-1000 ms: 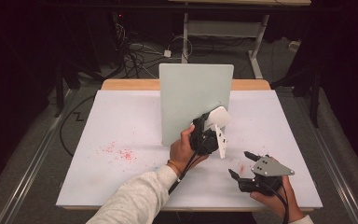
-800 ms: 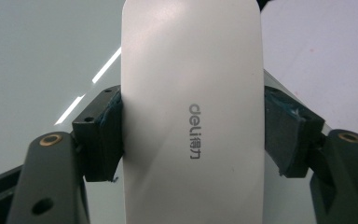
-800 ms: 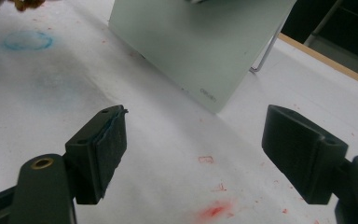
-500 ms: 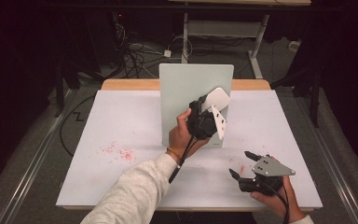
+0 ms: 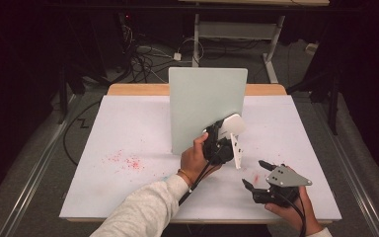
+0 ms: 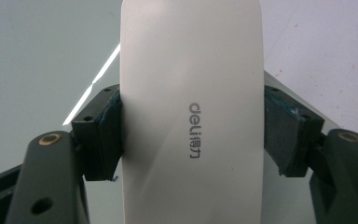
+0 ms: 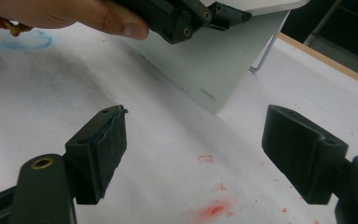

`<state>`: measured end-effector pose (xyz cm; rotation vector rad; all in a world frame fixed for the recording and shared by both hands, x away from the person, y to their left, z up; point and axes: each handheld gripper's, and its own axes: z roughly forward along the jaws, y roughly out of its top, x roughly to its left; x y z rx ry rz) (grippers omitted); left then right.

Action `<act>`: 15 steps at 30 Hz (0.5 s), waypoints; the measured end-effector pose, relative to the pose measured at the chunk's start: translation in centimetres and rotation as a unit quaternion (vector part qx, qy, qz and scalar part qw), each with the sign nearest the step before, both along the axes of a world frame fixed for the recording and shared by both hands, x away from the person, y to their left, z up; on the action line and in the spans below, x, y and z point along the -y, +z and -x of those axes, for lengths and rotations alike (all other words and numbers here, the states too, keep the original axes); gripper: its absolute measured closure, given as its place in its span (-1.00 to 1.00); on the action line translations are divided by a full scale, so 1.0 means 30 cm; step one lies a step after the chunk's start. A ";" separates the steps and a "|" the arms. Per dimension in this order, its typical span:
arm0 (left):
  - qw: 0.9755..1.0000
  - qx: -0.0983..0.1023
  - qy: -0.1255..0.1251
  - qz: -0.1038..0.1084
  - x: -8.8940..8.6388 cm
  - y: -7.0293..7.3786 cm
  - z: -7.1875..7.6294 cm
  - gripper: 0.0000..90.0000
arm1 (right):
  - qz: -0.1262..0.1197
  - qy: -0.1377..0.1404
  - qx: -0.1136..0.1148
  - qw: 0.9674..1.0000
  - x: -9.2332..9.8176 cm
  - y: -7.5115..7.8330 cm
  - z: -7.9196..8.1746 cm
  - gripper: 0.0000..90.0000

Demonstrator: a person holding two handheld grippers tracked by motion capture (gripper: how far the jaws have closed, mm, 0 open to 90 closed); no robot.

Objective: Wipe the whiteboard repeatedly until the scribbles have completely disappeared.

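Note:
A pale green board (image 5: 205, 106) stands upright in the middle of the white table (image 5: 128, 128). My left gripper (image 5: 221, 140) is shut on a white Deli eraser (image 5: 232, 125), held at the board's lower right face. In the left gripper view both pads press the eraser (image 6: 191, 112) from the sides, with the board (image 6: 37, 56) right behind it. My right gripper (image 5: 253, 173) rests open low over the front right of the table, nothing between its jaws. Ahead of the right gripper (image 7: 196, 140) are the board (image 7: 214, 65) and the left gripper (image 7: 223, 14).
Red marker specks (image 5: 126, 160) dot the table at front left, and a red smudge (image 7: 212, 210) lies under my right gripper. A faint blue mark (image 7: 28, 41) sits near the left hand. Cables (image 5: 143, 59) and table legs lie on the floor beyond the table's wooden back edge (image 5: 138, 89).
My left gripper rose up the board's face with the eraser, then came back down to the lower right part. The right gripper has stayed in place.

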<state>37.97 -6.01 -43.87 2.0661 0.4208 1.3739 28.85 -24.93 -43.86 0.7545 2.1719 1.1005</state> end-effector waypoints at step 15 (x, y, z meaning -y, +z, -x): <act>0.999 -0.007 0.012 0.048 -0.046 0.189 -0.066 -0.35 | 0.002 0.002 0.002 1.000 0.001 0.000 0.000 -0.49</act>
